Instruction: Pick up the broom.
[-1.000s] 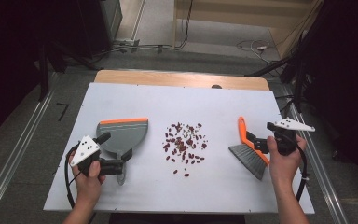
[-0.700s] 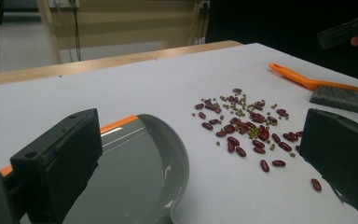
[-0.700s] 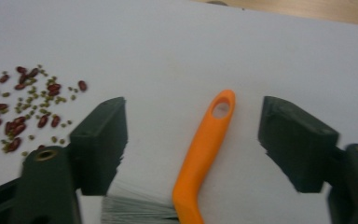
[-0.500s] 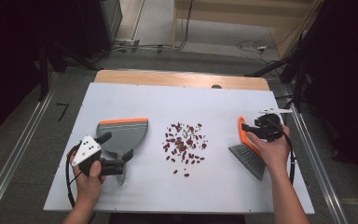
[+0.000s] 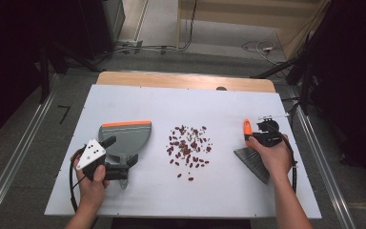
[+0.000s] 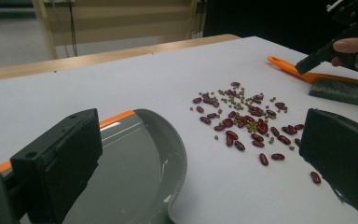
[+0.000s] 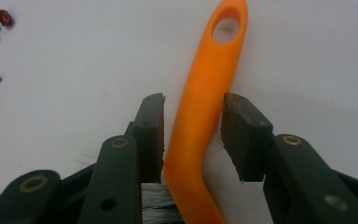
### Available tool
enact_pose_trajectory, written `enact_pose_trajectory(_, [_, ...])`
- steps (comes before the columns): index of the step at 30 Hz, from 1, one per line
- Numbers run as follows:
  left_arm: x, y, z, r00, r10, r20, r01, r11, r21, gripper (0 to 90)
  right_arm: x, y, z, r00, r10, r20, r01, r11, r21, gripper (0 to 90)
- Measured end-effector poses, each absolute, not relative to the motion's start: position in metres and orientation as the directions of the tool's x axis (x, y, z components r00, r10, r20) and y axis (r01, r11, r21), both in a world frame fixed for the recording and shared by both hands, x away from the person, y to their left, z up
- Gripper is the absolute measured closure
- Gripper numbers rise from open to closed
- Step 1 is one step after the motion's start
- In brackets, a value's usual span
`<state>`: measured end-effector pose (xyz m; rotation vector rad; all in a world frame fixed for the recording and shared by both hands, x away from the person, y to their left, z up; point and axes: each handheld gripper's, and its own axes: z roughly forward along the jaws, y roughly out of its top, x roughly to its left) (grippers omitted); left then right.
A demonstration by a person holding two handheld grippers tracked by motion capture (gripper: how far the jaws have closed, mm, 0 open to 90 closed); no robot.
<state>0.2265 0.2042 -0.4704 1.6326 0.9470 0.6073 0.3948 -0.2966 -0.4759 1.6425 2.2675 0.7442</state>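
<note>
1. Step: we are taking up the brush [image 7: 200,116] lying right of the beans [image 5: 188,147]; right gripper [image 7: 193,135] fingers have just been closing around its orange handle, gaps visible.
2. Left gripper [image 6: 200,158] stands wide open over the dustpan [image 5: 124,139].
3. Next: finish clamping, then lift.

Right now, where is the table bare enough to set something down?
The far strip of table beyond the dustpan and beans is bare; so is the near edge. The middle, between dustpan and brush, is crowded with beans.

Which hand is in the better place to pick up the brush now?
Right. The right gripper has its jaws, just closing, on both sides of the orange brush handle. The left gripper is at the dustpan, across the beans.
</note>
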Motion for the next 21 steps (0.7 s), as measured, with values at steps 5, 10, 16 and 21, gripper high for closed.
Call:
enact_pose_trajectory(5, [0.227, 0.204, -0.471, 0.55, 0.831, -0.084, 0.271, -0.082, 0.959, 0.0, 0.395, -0.295, -0.478, -0.317, 0.945, 0.078, 0.822, 0.233, 0.519, 60.9])
enact_pose_trajectory(10, [0.227, 0.203, -0.471, 0.554, 0.829, -0.081, 0.271, -0.087, 0.959, 0.0, 0.394, -0.291, -0.481, -0.294, 0.953, 0.068, 0.834, 0.222, 0.504, 61.0])
enact_pose_trajectory(16, [0.226, 0.203, -0.471, 0.552, 0.83, -0.081, 0.269, -0.086, 0.959, 0.0, 0.389, -0.28, -0.479, -0.299, 0.954, 0.011, 0.844, 0.259, 0.469, 65.9])
enact_pose_trajectory(21, [0.226, 0.204, -0.471, 0.549, 0.832, -0.085, 0.272, -0.081, 0.959, 0.0, 0.389, -0.278, -0.479, -0.294, 0.956, -0.002, 0.851, 0.263, 0.455, 66.2])
